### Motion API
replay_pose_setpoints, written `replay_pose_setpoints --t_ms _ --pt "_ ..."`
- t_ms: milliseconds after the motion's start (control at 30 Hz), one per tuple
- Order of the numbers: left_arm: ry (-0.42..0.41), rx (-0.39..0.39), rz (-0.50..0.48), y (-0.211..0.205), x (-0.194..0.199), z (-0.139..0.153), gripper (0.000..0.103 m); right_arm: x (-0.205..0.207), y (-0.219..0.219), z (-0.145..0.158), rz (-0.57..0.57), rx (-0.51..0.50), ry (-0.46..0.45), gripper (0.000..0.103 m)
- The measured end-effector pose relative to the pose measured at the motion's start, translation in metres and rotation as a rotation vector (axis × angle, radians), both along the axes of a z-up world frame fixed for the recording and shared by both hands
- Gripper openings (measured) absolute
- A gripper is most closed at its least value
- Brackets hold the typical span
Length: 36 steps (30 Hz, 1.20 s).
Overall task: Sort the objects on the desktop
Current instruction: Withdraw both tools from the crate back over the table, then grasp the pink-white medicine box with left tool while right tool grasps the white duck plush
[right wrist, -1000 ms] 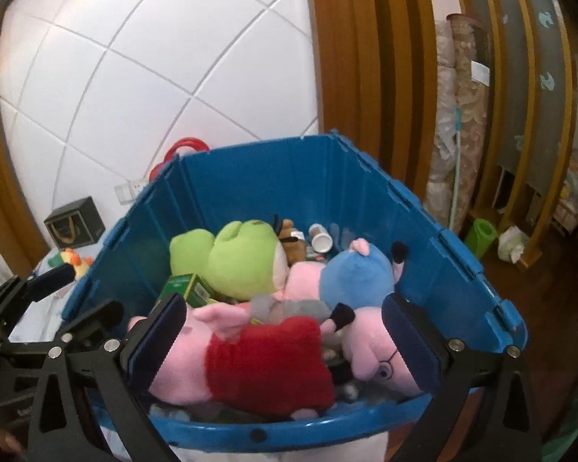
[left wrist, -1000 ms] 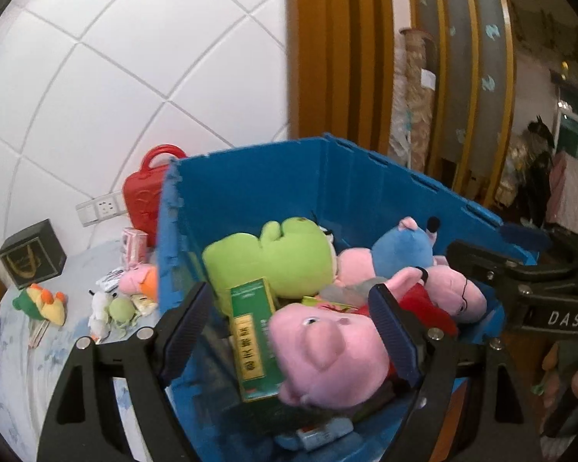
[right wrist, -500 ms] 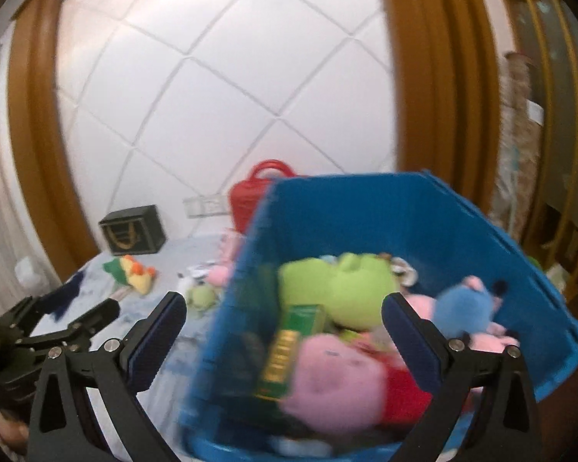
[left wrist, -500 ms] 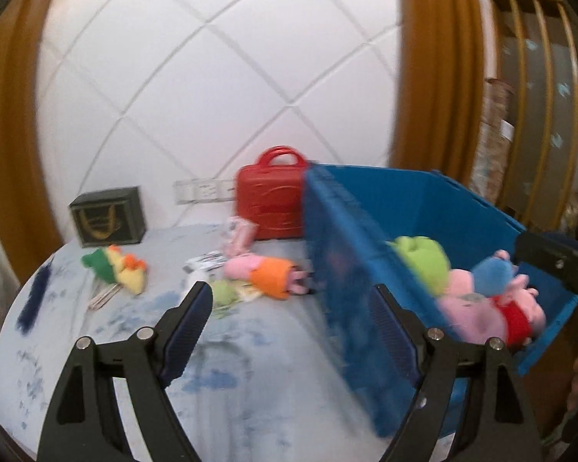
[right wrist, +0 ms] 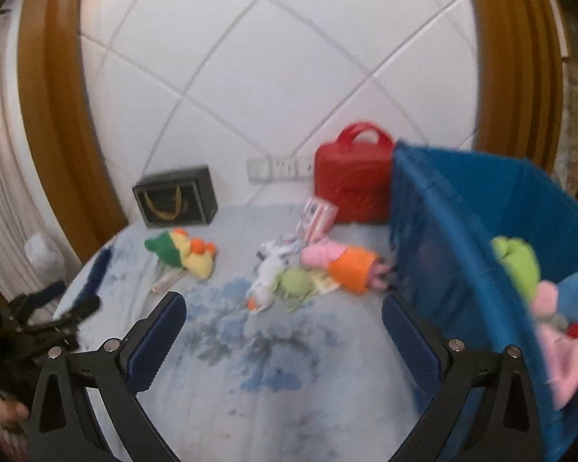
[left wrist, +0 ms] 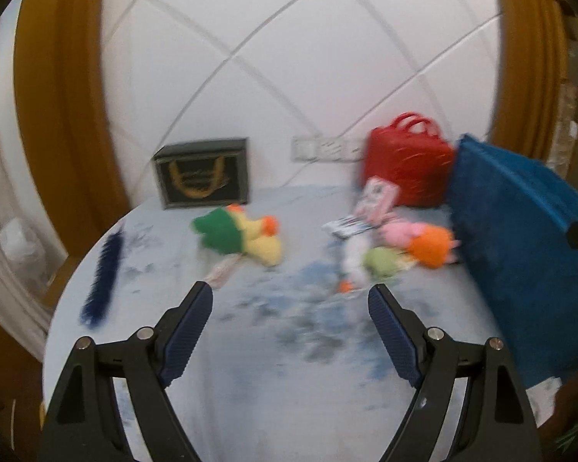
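A blue bin (right wrist: 462, 231) stands at the table's right and holds several plush toys, a green one (right wrist: 518, 265) on top. On the table lie a green-and-yellow plush (left wrist: 239, 236) (right wrist: 185, 252), a pink-and-orange pig plush (left wrist: 424, 240) (right wrist: 343, 263), a pale green plush (right wrist: 294, 285) and a white toy (right wrist: 266, 275). My left gripper (left wrist: 291, 306) is open and empty above the table. My right gripper (right wrist: 283, 315) is open and empty above the table, left of the bin.
A red case (left wrist: 406, 167) (right wrist: 352, 188) and a dark gift box (left wrist: 202, 173) (right wrist: 175, 196) stand against the tiled wall. A pink carton (right wrist: 316, 217) leans by the case. A dark blue strip (left wrist: 102, 275) lies near the table's left edge.
Both grippers have swung left from over the blue bin to face the table with its loose toys. Both stayed open and empty.
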<state>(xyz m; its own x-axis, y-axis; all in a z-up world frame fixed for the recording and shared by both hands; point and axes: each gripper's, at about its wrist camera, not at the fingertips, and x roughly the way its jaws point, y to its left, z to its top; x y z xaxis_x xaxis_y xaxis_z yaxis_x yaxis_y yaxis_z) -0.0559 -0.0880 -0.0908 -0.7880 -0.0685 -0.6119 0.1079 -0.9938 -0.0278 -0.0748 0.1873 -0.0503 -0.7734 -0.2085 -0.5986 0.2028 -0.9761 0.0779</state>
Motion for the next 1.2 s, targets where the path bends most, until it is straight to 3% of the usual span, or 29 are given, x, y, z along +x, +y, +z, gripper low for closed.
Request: replay_pose_setpoints --t_ms 233,400,500,900,1033,1167,1200 --pt "-0.109 0.009 0.048 -0.081 -0.041 -0.051 0.083 -0.057 -0.045 -0.056 -0.051 0.046 -0.165 0.103" --pt "-0.220 0.055 0.085 -0.122 -0.092 -0.098 0.083 -0.108 -0.062 -0.097 -0.051 0.059 -0.264 0.103" --pt "-0.293 0.062 0.091 -0.132 -0.130 -0.126 0.083 -0.148 -0.074 -0.124 -0.059 0.062 -0.318 0.103" --pt "-0.458 0.058 0.014 -0.147 -0.271 -0.223 0.083 -0.280 -0.109 -0.244 -0.089 0.126 -0.536 0.103" --pt "-0.508 0.053 -0.006 -0.144 -0.288 -0.251 0.083 -0.302 -0.117 -0.282 -0.096 0.140 -0.594 0.103" --pt "-0.442 0.045 -0.013 -0.141 -0.287 -0.256 0.093 -0.308 -0.115 -0.316 -0.133 0.118 -0.640 0.103" --pt "-0.434 0.044 -0.015 -0.140 -0.286 -0.257 0.096 -0.306 -0.115 -0.317 -0.149 0.136 -0.617 0.103"
